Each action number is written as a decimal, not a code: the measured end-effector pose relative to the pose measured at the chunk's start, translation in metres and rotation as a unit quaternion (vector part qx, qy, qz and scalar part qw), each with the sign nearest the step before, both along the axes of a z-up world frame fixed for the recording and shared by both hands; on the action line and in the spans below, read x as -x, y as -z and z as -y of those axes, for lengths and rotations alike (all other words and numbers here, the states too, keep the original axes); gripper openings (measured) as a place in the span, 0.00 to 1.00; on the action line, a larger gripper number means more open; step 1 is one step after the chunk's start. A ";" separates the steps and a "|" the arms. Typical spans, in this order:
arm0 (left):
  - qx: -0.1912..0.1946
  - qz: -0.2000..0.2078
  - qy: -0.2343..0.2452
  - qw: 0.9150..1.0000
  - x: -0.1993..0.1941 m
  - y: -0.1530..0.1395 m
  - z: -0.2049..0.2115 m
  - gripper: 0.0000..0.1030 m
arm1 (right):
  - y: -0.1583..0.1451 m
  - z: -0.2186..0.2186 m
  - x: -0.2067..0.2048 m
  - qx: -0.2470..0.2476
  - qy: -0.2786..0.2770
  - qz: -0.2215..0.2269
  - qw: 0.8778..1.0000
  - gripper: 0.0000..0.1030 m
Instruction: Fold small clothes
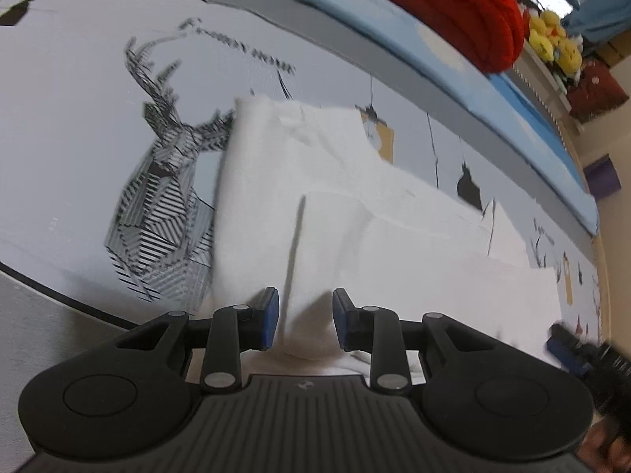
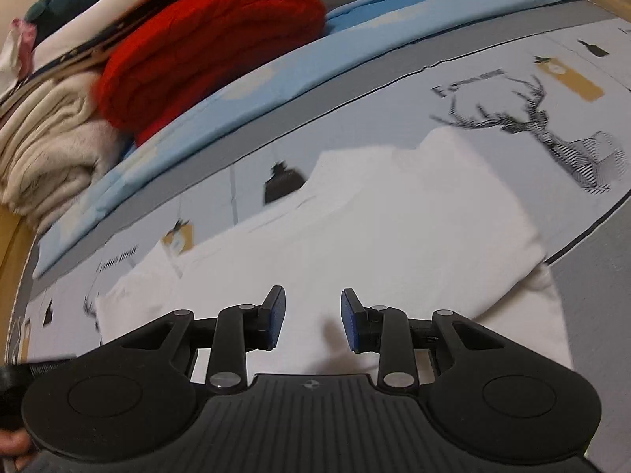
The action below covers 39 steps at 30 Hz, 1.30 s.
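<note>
A white garment lies partly folded on a pale grey sheet printed with a striped deer head. My left gripper is open, its blue-padded jaws on either side of a raised fold at the garment's near edge without closing on it. The right wrist view shows the same white garment spread flat, one side folded over. My right gripper is open and empty just above the near part of the cloth.
A light blue quilt runs along the back of the bed. A red knitted item and cream folded clothes are stacked behind it. Yellow soft toys sit far right. The other gripper shows at the right edge.
</note>
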<state>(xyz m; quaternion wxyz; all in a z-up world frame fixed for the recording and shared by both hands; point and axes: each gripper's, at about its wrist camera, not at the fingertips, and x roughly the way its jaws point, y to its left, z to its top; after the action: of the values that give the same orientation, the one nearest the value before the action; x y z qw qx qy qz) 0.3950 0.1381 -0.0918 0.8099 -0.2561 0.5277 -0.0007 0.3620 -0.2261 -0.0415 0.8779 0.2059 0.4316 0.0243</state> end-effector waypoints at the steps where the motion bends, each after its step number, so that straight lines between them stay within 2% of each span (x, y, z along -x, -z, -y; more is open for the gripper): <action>1: -0.004 -0.004 0.007 1.000 -0.001 0.003 0.005 0.31 | -0.001 0.009 0.000 -0.003 0.010 0.001 1.000 0.32; 2: -0.011 -0.007 0.014 1.000 -0.002 0.005 0.009 0.29 | -0.002 0.016 -0.002 -0.005 0.023 0.005 1.000 0.32; 3: -0.025 -0.006 0.021 0.999 -0.002 0.005 0.013 0.24 | -0.005 0.022 -0.003 -0.006 0.036 0.013 0.999 0.32; 4: -0.042 -0.002 0.028 0.999 -0.002 0.003 0.016 0.10 | -0.009 0.026 -0.003 -0.002 0.048 0.021 0.999 0.32; 5: -0.053 0.006 0.031 0.998 0.000 -0.002 0.018 0.03 | -0.012 0.029 -0.007 0.003 0.059 0.027 0.998 0.32; 8: -0.068 0.044 0.004 0.997 0.011 -0.031 0.010 0.03 | -0.015 0.043 -0.006 0.008 0.100 0.040 0.994 0.32; 9: -0.094 0.053 -0.008 0.994 0.016 -0.041 0.006 0.03 | -0.016 0.048 -0.005 0.008 0.115 0.041 0.992 0.32; 11: -0.140 0.051 -0.036 0.988 0.025 -0.050 -0.003 0.04 | -0.014 0.055 -0.004 0.006 0.135 0.038 0.990 0.32; 12: -0.141 0.044 -0.050 0.988 0.028 -0.049 -0.009 0.04 | -0.013 0.057 -0.003 0.003 0.141 0.035 0.989 0.32; 13: -0.123 0.032 -0.061 0.990 0.029 -0.046 -0.017 0.06 | -0.011 0.059 -0.003 -0.001 0.145 0.029 0.989 0.32; 14: -0.108 0.017 -0.065 0.992 0.030 -0.041 -0.022 0.13 | -0.008 0.060 -0.003 -0.005 0.149 0.022 0.989 0.32; 15: -0.107 0.009 -0.068 0.992 0.030 -0.040 -0.025 0.16 | -0.003 0.061 -0.003 -0.012 0.152 0.010 0.988 0.32; 17: -0.133 0.021 -0.079 0.988 0.031 -0.044 -0.025 0.25 | 0.008 0.062 -0.005 -0.024 0.153 -0.022 0.988 0.32; 19: -0.133 0.041 -0.080 0.987 0.032 -0.050 -0.025 0.25 | 0.024 0.067 -0.008 -0.028 0.169 -0.066 0.983 0.32; 21: -0.106 0.055 -0.076 0.990 0.030 -0.052 -0.025 0.25 | 0.036 0.072 -0.008 -0.023 0.192 -0.098 0.976 0.32; 23: -0.079 0.048 -0.067 0.993 0.026 -0.045 -0.026 0.25 | 0.045 0.078 -0.006 -0.025 0.216 -0.116 0.969 0.32; 26: -0.024 0.010 -0.066 0.997 0.018 -0.025 -0.025 0.25 | 0.040 0.076 -0.004 -0.027 0.219 -0.108 0.969 0.32; 28: -0.006 -0.017 -0.071 0.997 0.016 -0.012 -0.029 0.25 | 0.035 0.071 -0.005 -0.024 0.210 -0.095 0.973 0.32; 30: -0.017 -0.025 -0.081 0.996 0.018 -0.009 -0.032 0.25 | 0.039 0.074 -0.007 -0.029 0.216 -0.099 0.971 0.32; 31: -0.021 -0.024 -0.088 0.996 0.017 -0.010 -0.034 0.27 | 0.042 0.077 -0.006 -0.035 0.225 -0.104 0.968 0.20; 33: -0.030 -0.015 -0.105 0.994 0.019 -0.014 -0.039 0.35 | 0.043 0.083 -0.003 -0.055 0.240 -0.104 0.964 0.04; 35: -0.057 -0.013 -0.118 0.991 0.019 -0.017 -0.041 0.51 | 0.038 0.083 0.000 -0.058 0.242 -0.093 0.964 0.01; 37: -0.073 -0.026 -0.118 0.990 0.017 -0.013 -0.043 0.52 | 0.032 0.083 0.005 -0.064 0.252 -0.081 0.962 0.01; 39: -0.054 -0.034 -0.115 0.991 0.018 -0.008 -0.046 0.51 | 0.029 0.082 0.011 -0.068 0.262 -0.076 0.960 0.01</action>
<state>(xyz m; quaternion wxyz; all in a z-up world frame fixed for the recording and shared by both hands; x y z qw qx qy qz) 0.3772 0.1838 -0.0842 0.7986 -0.2708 0.5215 0.1298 0.3512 -0.3078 -0.0705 0.8021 0.3723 0.4254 -0.1927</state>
